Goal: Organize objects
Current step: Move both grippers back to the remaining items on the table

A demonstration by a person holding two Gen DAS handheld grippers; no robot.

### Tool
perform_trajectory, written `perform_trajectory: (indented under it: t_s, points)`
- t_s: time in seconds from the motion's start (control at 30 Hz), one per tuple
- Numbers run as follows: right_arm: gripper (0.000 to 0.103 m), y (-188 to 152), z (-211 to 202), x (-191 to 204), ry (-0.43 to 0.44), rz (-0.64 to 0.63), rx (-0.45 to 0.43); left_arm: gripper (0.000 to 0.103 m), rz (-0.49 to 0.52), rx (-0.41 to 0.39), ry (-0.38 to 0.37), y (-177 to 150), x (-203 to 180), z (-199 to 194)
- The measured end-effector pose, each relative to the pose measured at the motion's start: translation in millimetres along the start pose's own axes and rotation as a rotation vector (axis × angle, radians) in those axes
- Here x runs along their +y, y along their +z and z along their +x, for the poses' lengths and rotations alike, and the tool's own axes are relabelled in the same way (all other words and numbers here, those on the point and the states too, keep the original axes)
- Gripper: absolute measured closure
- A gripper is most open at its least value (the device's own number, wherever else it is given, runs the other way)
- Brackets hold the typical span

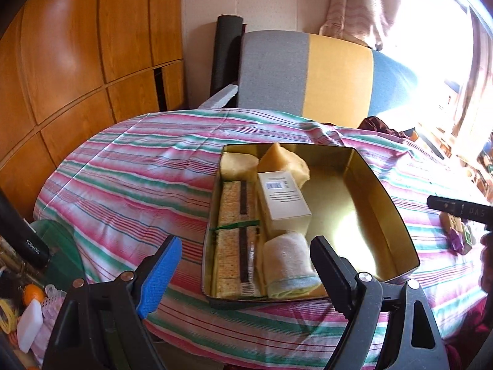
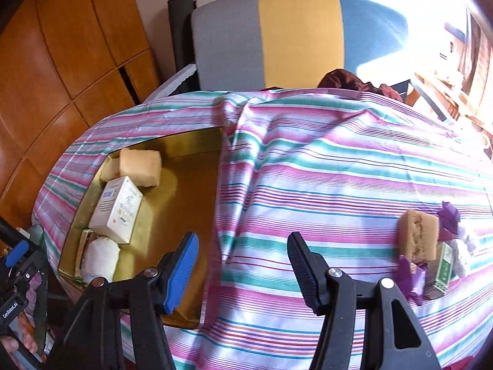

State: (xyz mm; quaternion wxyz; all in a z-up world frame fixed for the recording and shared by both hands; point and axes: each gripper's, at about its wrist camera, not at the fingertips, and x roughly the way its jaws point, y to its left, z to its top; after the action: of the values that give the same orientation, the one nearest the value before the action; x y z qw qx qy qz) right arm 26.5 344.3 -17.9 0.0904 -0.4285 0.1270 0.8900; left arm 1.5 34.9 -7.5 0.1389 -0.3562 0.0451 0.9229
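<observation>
A gold tin [image 1: 385, 191] sat open on the striped cloth [image 1: 138, 160]. Along its left wall lay a cracker pack [image 1: 231, 234] bound with a green band. Beside that stood a white box [image 1: 283, 200], with a rolled towel [image 1: 289, 265] at the near end and two yellow sponges [image 1: 286, 157] at the far end. The right half of the tin was bare.

The left gripper [image 1: 246, 262] hung over the tin's near edge, jaws wide apart and nothing between them. The right gripper [image 2: 243, 265] hovered over the cloth just right of the tin, jaws partly open and also empty.

Well to the right on the cloth lay a small heap: a sponge [image 2: 417, 234], purple wrappers [image 2: 409, 277], a green-and-white packet [image 2: 443, 268], and something pale behind them that the glare left too washed out to identify.

Beyond the cloth stood a chair [image 2: 277, 37] in grey, yellow and blue bands, with wood cabinets [image 1: 77, 46] at left.
</observation>
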Motion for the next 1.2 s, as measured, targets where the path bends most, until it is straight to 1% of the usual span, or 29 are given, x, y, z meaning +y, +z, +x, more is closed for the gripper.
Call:
perform_trajectory:
  t_s: [0.23, 0.43, 0.53, 0.63, 0.73, 0.8, 0.9, 1.0, 1.13, 1.2]
  points:
    - [0.042, -2.8, -32.1, -94.4, -0.154, 0.146, -0.060, 0.017, 0.090, -0.011, -0.059, 8.6, -40.4, -0.7]
    - [0.042, -18.7, -52.3, -178.6, -0.292, 0.312, -0.101, 0.017, 0.173, -0.017, -0.113, 18.4, -82.4, 3.1]
    - [0.042, -28.2, -58.8, -215.2, -0.348, 0.400, -0.129, 0.017, 0.218, -0.016, -0.139, 21.1, -105.2, 4.3]
    - [0.042, -41.7, -65.6, -246.1, -0.376, 0.524, -0.168, 0.017, 0.264, -0.013, -0.167, 23.3, -129.7, 6.1]
    - [0.042, -51.6, -72.2, -267.6, -0.359, 0.629, -0.186, 0.017, 0.310, -0.005, -0.194, 23.3, -156.0, 7.2]
    - [0.042, -54.9, -78.1, -273.8, -0.357, 0.659, -0.207, 0.017, 0.331, 0.006, -0.211, 23.9, -171.6, 10.1]
    - [0.042, -58.3, -82.5, -280.6, -0.349, 0.699, -0.212, 0.017, 0.367, 0.028, -0.243, 23.1, -194.6, 15.9]
    - [0.042, -63.7, -86.8, -289.6, -0.368, 0.750, -0.214, 0.017, 0.404, 0.046, -0.274, 20.7, -218.6, 22.6]
    - [0.042, -79.6, -96.0, -311.2, -0.367, 0.877, -0.228, 0.017, 0.435, 0.095, -0.331, 14.8, -249.5, 34.2]
    - [0.042, -88.0, -100.4, -321.3, -0.354, 0.941, -0.240, 0.020, 0.453, 0.114, -0.355, 11.0, -264.8, 39.3]
